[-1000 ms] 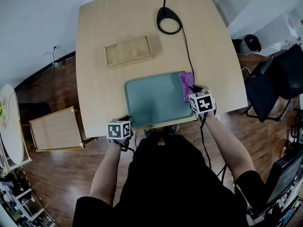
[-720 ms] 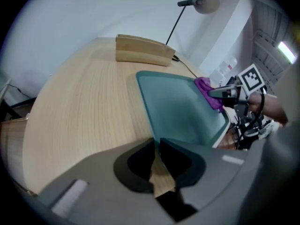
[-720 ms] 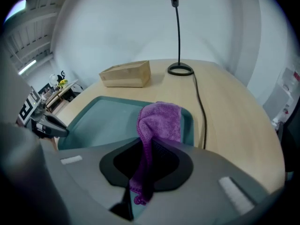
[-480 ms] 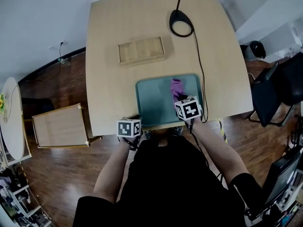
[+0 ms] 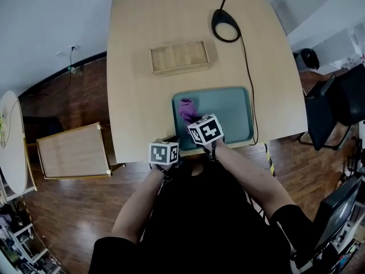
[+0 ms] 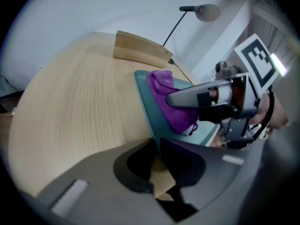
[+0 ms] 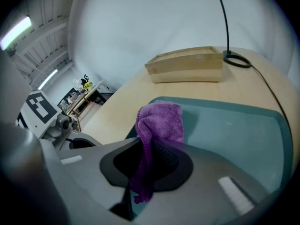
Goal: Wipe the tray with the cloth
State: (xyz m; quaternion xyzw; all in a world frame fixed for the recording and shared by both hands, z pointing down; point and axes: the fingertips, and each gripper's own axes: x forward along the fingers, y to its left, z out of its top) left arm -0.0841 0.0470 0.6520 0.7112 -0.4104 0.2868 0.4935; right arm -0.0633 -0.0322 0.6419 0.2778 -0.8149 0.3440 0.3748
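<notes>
**Purple cloth reaches the tray's left end**

The cloth [image 5: 187, 108] now sits on the left part of the tray [image 5: 228, 116], having crossed over from the right edge within the last second. The right gripper [image 5: 194, 119] has its jaws closed narrowly on a fold of it, and the rest is bunched ahead on the tray floor. I read this as one full pass across the tray. A return stroke looks like the likely next move. The left gripper [image 5: 169, 141] has its jaws nipped on the tray's near left corner, steadying it at the edge of the counter [image 5: 137, 67]. A box [image 5: 179, 56] and a lamp base [image 5: 226, 25] stand well apart behind the tray.
</notes>
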